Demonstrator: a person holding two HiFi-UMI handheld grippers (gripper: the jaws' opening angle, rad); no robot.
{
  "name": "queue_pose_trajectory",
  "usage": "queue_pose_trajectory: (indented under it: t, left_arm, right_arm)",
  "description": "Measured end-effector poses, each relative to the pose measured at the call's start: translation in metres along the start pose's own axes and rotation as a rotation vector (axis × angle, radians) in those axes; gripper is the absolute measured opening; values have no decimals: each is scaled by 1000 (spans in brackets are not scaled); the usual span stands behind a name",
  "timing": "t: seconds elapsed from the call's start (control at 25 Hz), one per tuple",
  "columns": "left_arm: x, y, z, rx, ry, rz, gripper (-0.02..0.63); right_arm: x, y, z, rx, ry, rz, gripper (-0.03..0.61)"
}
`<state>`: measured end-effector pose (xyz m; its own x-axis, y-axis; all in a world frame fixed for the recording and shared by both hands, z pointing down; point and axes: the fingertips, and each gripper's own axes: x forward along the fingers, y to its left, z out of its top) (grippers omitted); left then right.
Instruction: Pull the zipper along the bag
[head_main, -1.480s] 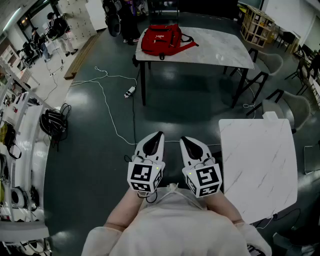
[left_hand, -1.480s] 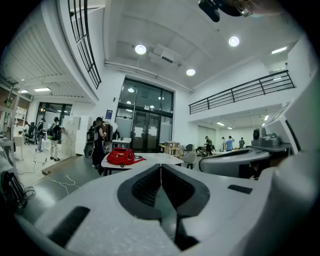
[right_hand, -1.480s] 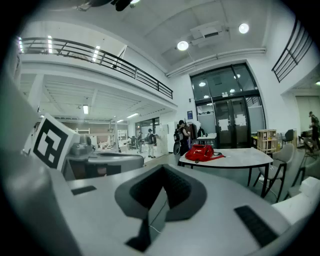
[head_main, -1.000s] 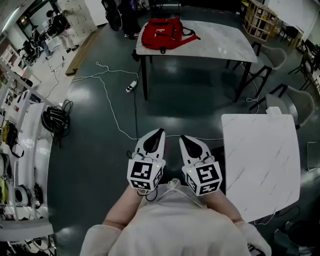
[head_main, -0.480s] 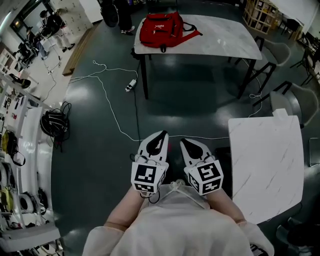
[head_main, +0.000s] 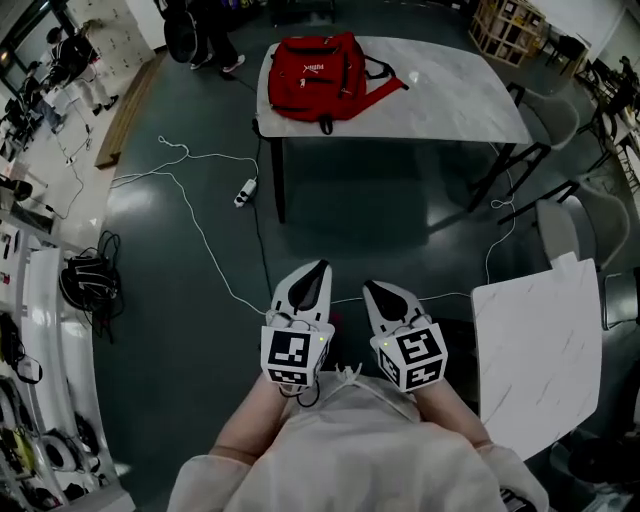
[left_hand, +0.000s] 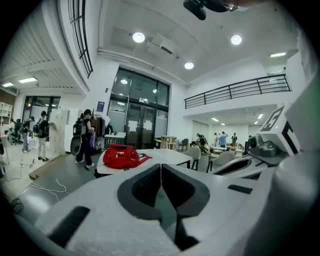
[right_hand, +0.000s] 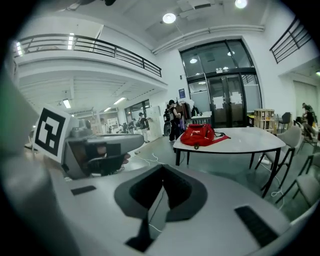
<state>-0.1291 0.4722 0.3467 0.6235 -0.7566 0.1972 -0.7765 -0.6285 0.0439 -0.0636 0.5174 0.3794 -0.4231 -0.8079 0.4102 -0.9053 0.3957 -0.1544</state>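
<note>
A red backpack (head_main: 320, 68) lies on the left part of a pale marble table (head_main: 440, 95) at the far end of the head view; it also shows small in the left gripper view (left_hand: 121, 156) and the right gripper view (right_hand: 199, 135). Both grippers hang close to my body, well short of that table. My left gripper (head_main: 318, 268) is shut with nothing in it, its jaws meeting at the tips (left_hand: 161, 165). My right gripper (head_main: 370, 285) is likewise shut and empty (right_hand: 162, 169). The bag's zipper is too small to make out.
A white cable and power strip (head_main: 243, 190) trail over the dark floor left of the table. A second marble table (head_main: 535, 350) stands at my right, with chairs (head_main: 585, 225) beyond it. Shelves with gear line the left edge (head_main: 30, 300). People stand at the far left (left_hand: 82, 137).
The head view has drawn nearer to the table with the red backpack, which now looks larger and closer. Both grippers stay shut and side by side in front of me.
</note>
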Motion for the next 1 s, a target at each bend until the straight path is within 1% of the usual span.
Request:
queue_pose_trajectory:
  t: [0.16, 0.28, 0.4, 0.52, 0.8, 1.0]
  left_arm:
    - [33, 67, 22, -54, -15, -20, 21]
    - [53, 111, 38, -70, -29, -26, 21]
    - [68, 142, 44, -76, -20, -37, 21]
    - [80, 162, 45, -84, -11, -36, 21]
    - [107, 196, 35, -101, 22, -11, 21]
    - [146, 214, 37, -99, 30, 26, 21]
  right_arm:
    - [58, 0, 40, -34, 13, -31, 28]
    - [99, 0, 68, -33, 5, -46, 28]
    - [132, 1, 91, -21, -6, -54, 28]
    - [153, -1, 106, -16, -17, -54, 28]
    - [201, -22, 121, -6, -14, -41, 28]
    - [238, -55, 140, -19, -23, -5, 28]
